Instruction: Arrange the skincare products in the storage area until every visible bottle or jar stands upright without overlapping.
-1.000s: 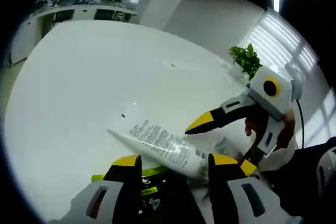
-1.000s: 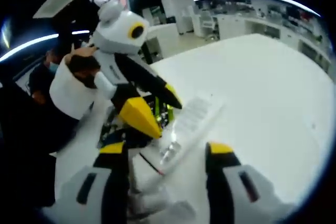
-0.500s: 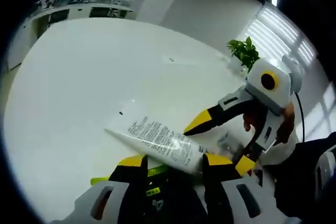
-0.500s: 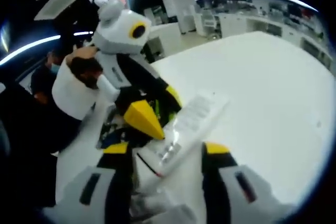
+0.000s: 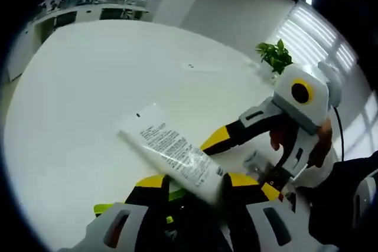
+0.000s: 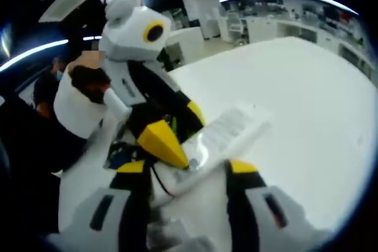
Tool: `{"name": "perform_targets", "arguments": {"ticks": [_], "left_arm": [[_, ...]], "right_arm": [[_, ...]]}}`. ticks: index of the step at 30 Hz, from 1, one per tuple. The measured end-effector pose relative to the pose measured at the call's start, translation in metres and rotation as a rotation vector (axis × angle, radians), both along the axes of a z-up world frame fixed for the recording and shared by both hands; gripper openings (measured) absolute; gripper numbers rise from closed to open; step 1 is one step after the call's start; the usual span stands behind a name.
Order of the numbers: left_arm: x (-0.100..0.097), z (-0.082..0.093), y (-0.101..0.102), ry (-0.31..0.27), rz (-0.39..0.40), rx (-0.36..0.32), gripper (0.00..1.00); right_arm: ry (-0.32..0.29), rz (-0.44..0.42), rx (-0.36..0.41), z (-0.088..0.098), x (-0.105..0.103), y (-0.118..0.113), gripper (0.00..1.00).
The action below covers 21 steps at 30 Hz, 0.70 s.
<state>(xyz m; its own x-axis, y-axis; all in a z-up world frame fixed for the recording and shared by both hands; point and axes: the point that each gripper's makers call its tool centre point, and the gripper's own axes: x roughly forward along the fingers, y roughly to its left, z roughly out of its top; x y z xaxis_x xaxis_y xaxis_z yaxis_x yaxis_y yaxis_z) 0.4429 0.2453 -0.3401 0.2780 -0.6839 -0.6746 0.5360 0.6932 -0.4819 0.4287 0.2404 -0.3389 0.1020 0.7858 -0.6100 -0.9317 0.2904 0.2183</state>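
Tube (image 5: 174,154) in the left gripper view runs slantwise from between the left gripper (image 5: 195,182) jaws, which pinch its lower end, up-left over the counter (image 5: 88,81). Right gripper view: tube (image 6: 221,137) lies across the right gripper (image 6: 186,169), jaws spread, not gripping.

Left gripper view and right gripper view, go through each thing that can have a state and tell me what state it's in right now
White tube: tilted, lifted off the white table, its lower end between the left gripper's jaws.
Left gripper: shut on the white tube.
Right gripper: jaws apart, either side of the tube's lower end.
Potted plant: upright at the table's far edge.
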Motion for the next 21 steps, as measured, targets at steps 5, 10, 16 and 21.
{"name": "perform_targets", "arguments": {"ticks": [5,10,16,21], "left_arm": [[0.005,0.000,-0.003,-0.017,0.006,0.011,0.43],[0.008,0.001,-0.002,-0.017,0.012,0.003,0.44],[0.010,0.000,0.001,-0.015,0.027,-0.003,0.45],[0.011,0.001,-0.001,-0.018,0.040,-0.005,0.45]], "right_arm": [[-0.065,0.024,0.004,0.009,0.003,-0.003,0.49],[-0.087,0.032,0.009,0.012,0.002,-0.002,0.51],[-0.096,0.047,0.023,0.014,0.000,0.003,0.58],[-0.109,0.049,0.029,0.016,0.000,0.005,0.60]]}}
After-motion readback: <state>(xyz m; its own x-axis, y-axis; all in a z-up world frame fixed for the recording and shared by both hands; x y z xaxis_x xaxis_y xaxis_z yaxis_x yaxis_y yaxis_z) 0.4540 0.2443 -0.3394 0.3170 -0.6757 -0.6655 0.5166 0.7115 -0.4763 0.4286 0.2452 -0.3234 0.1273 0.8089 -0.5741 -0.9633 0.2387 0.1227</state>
